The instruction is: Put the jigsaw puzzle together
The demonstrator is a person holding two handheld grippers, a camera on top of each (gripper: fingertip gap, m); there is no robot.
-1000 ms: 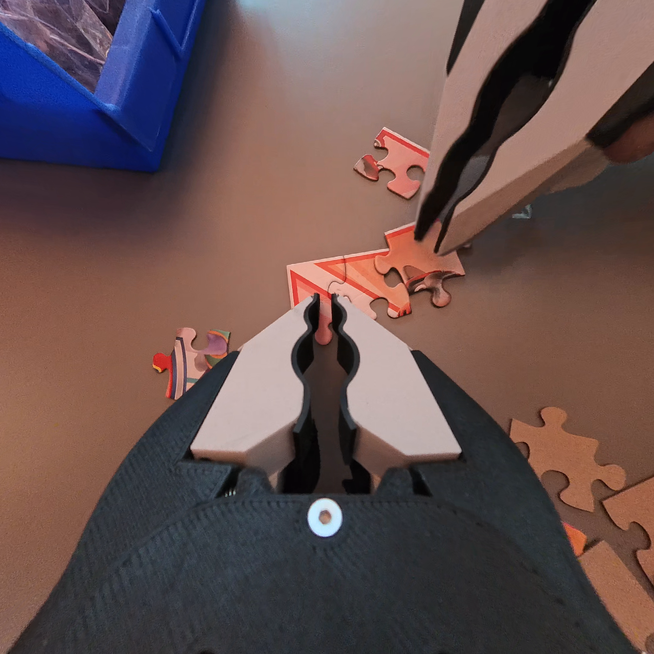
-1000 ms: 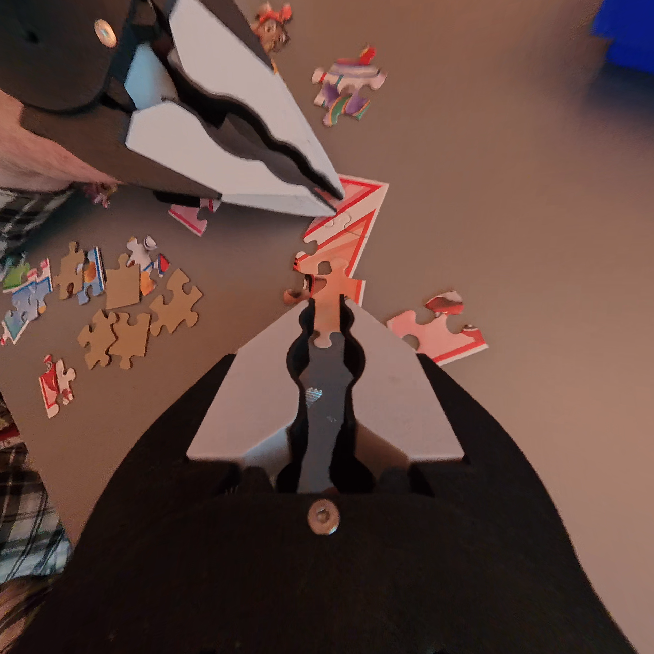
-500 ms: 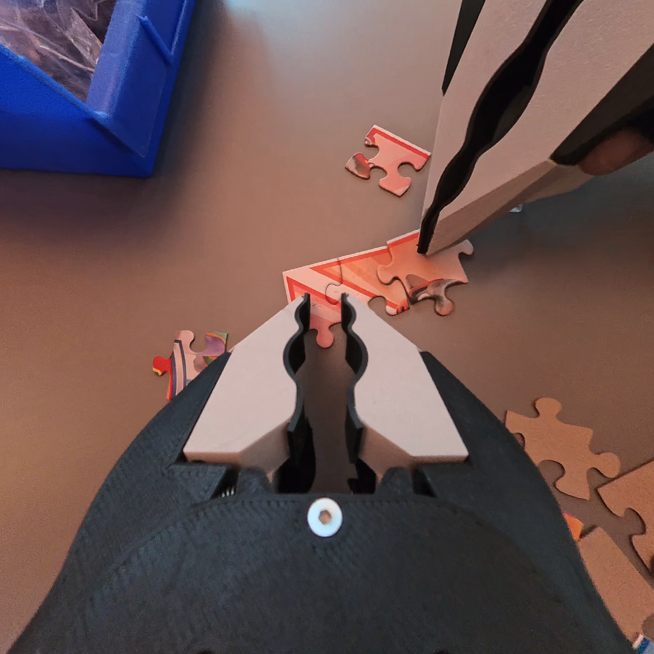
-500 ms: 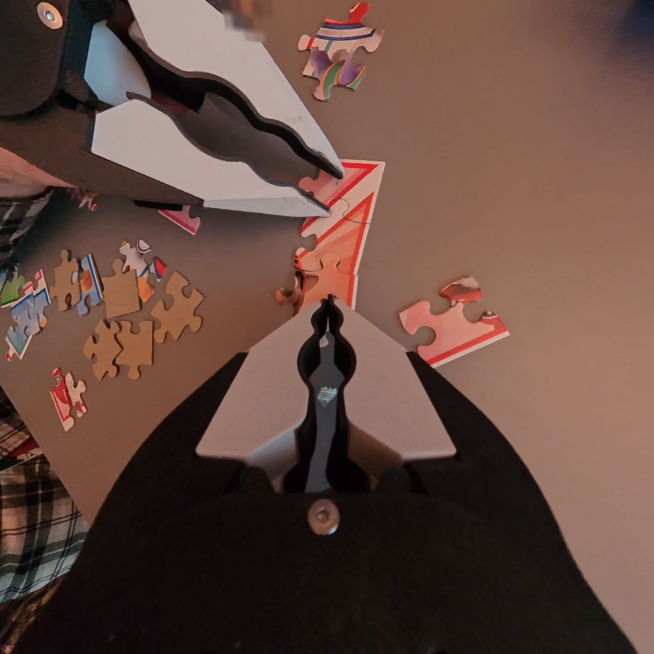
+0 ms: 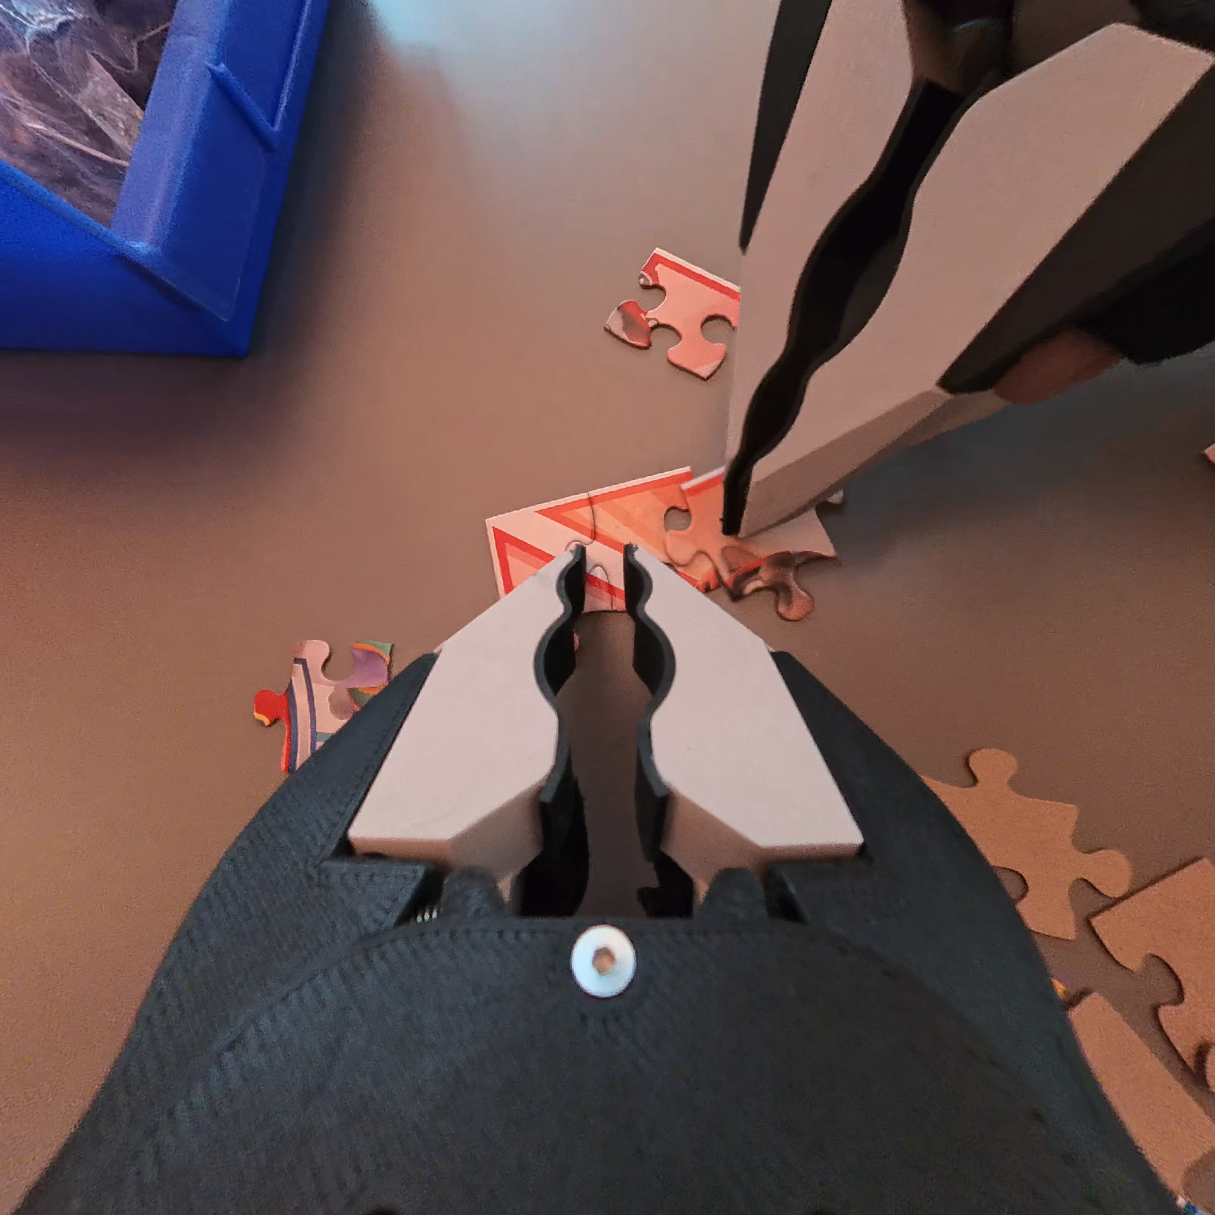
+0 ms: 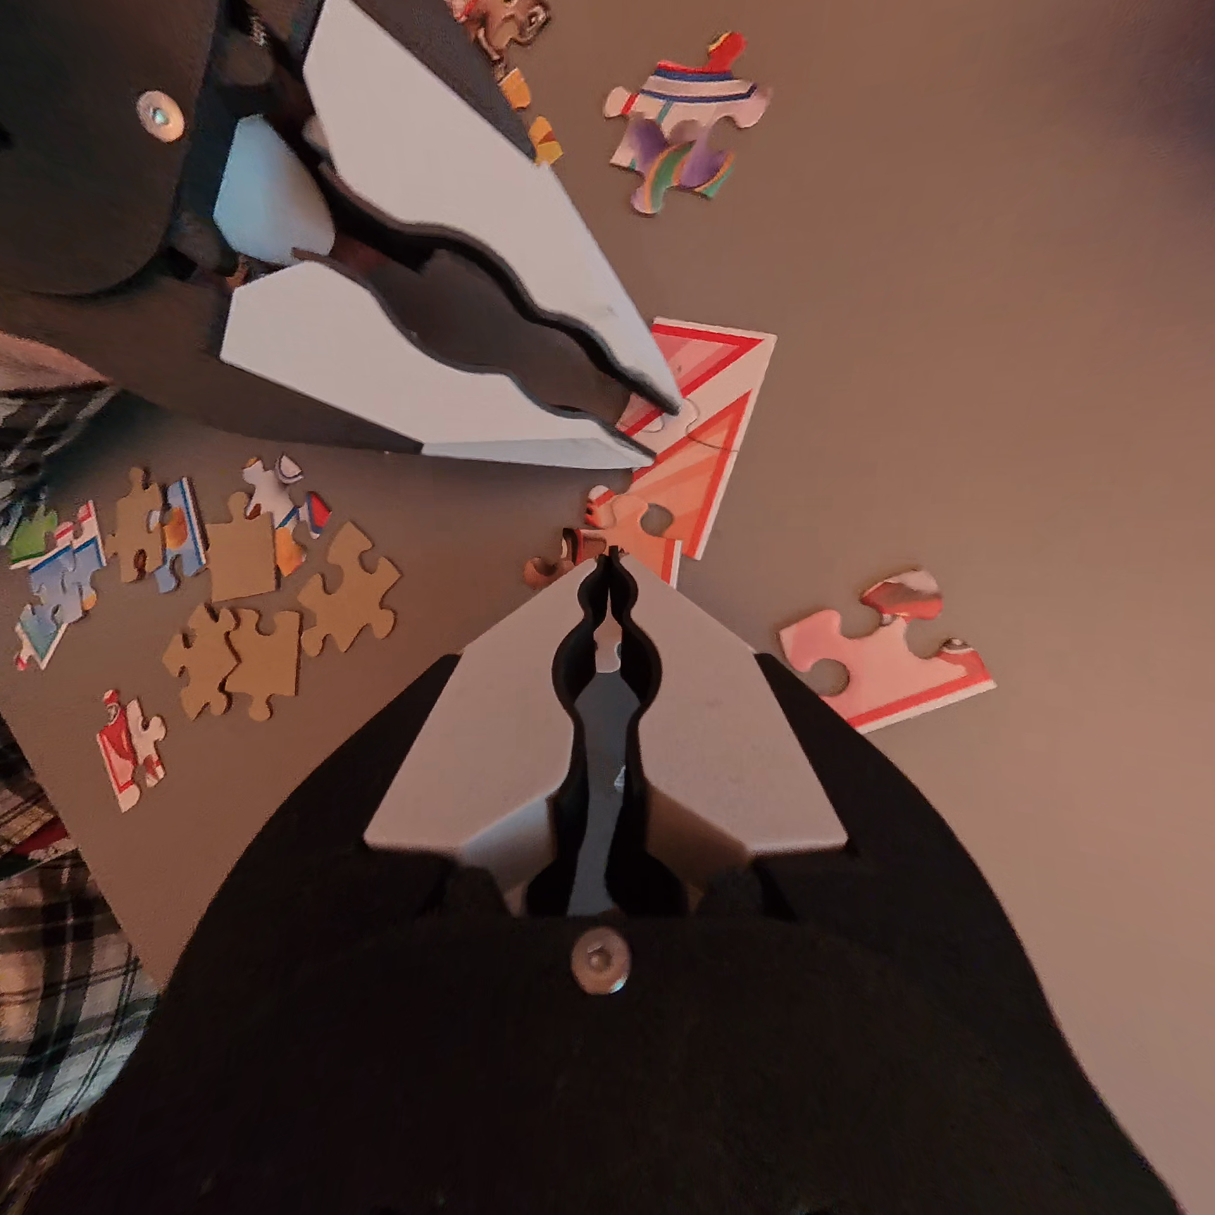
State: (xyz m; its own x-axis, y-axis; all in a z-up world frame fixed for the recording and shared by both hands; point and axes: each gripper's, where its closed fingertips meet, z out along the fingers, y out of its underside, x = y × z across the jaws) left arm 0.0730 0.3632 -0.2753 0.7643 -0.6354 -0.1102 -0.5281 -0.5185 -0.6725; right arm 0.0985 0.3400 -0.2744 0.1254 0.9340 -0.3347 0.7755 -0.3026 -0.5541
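Left claw (image 5: 603, 557) parted, empty, pinning joined corner pieces (image 5: 578, 526) to tabletop (image 5: 407, 421) | right claw (image 6: 610, 557) closed, empty, pressing third piece (image 6: 631, 523) down, probably seating tab.

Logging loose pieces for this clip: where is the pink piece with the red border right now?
The pink red-bordered piece lies flat on the table, apart from the joined red corner section, just right of the right claw in the right wrist view.

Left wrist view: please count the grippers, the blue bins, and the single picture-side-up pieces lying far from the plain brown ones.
Grippers: 2, the left gripper and the right gripper
Blue bins: 1, the blue bin
Single picture-side-up pieces: 2, the pink piece and the striped piece
Total: 5
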